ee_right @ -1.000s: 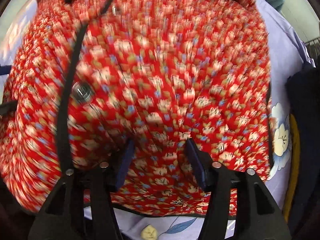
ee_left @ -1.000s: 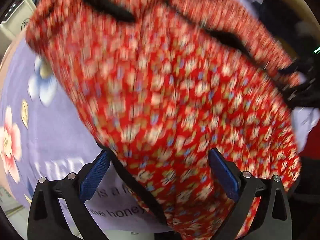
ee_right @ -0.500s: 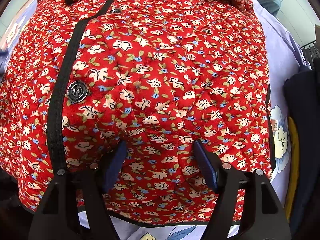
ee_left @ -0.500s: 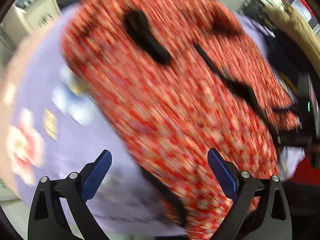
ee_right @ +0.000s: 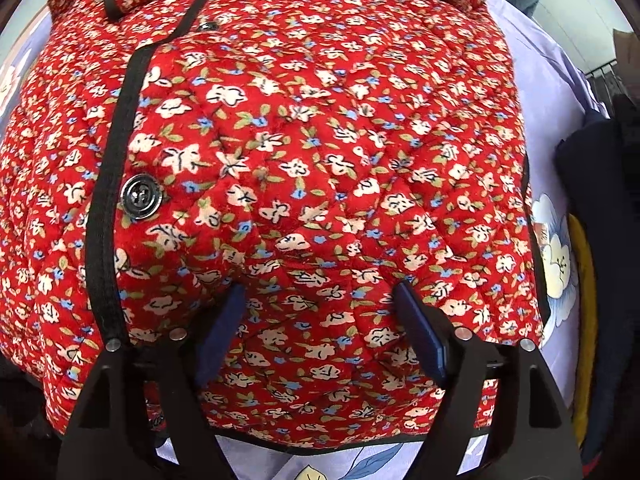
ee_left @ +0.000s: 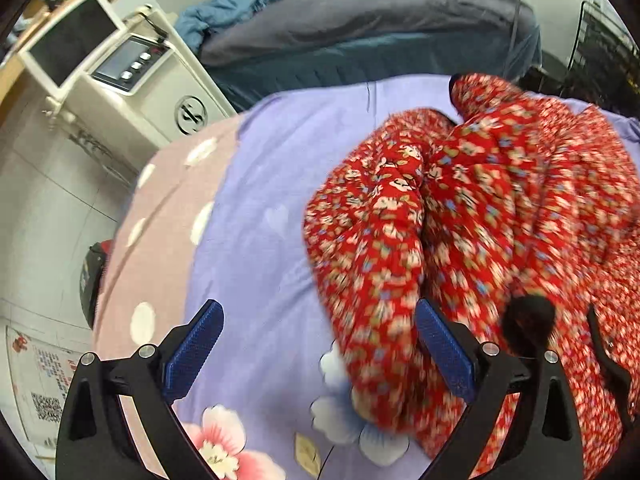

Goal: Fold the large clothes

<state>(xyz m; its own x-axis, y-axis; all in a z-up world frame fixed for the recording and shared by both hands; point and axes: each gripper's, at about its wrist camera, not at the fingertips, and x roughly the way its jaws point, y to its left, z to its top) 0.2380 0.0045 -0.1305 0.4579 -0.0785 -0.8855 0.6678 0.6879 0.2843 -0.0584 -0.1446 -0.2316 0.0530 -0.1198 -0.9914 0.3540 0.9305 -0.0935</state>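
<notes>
Lay spread on the lilac flowered bed sheet (ee_left: 256, 240): the red quilted jacket with small white flowers (ee_right: 320, 160). Stood wide and empty above the sheet, just left of it: the left gripper (ee_left: 320, 354). Had just been opening over the jacket's puffy cloth, holding nothing: the right gripper (ee_right: 320, 340).

The red quilted jacket (ee_right: 320, 152), printed with small white and blue flowers and edged in black binding, lies bunched on the lilac flowered bedsheet (ee_left: 256, 248). Its front placket runs down the left of the right wrist view, with a dark button (ee_right: 141, 197) beside it. One rumpled fold (ee_left: 372, 248) reaches toward the sheet's near edge; the hem lies close to that edge.
</notes>
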